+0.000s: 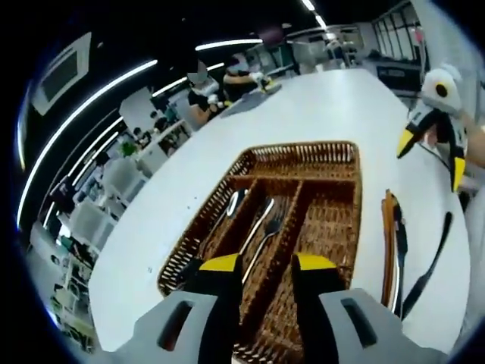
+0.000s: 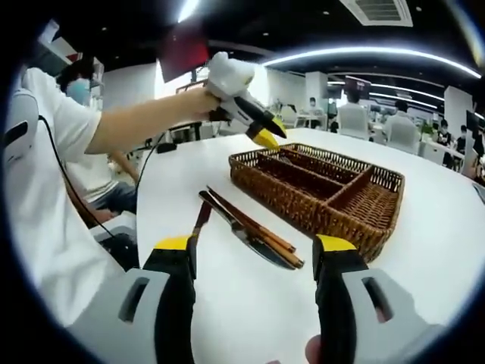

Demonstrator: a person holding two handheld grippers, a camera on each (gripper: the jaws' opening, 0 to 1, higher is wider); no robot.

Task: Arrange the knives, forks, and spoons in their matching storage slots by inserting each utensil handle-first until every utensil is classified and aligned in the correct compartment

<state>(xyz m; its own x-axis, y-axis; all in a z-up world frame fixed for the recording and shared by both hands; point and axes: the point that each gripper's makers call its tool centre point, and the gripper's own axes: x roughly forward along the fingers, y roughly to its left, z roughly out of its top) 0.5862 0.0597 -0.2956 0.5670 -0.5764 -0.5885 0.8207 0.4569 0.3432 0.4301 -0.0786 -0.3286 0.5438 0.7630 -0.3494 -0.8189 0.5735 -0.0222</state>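
Observation:
A brown wicker cutlery basket (image 1: 333,163) with several compartments lies on the white table. In its left slots rest a spoon (image 1: 231,205) and a fork (image 1: 270,221). My left gripper (image 1: 267,265) hovers open over the basket's near end with nothing between its tips; in the right gripper view the left gripper (image 2: 267,136) hangs above the basket (image 2: 356,205). Beside the basket lie brown chopsticks (image 2: 254,226), a metal knife (image 2: 254,241) and a black-handled utensil (image 2: 201,220). My right gripper (image 2: 255,246) stands open just short of them, holding nothing; the right gripper (image 1: 432,159) also appears at upper right.
A person in a white shirt (image 2: 45,189) stands at the table's left edge, with a black cable (image 2: 64,189) trailing across it. Bare white tabletop (image 1: 303,106) stretches beyond the basket. Office desks and seated people fill the background.

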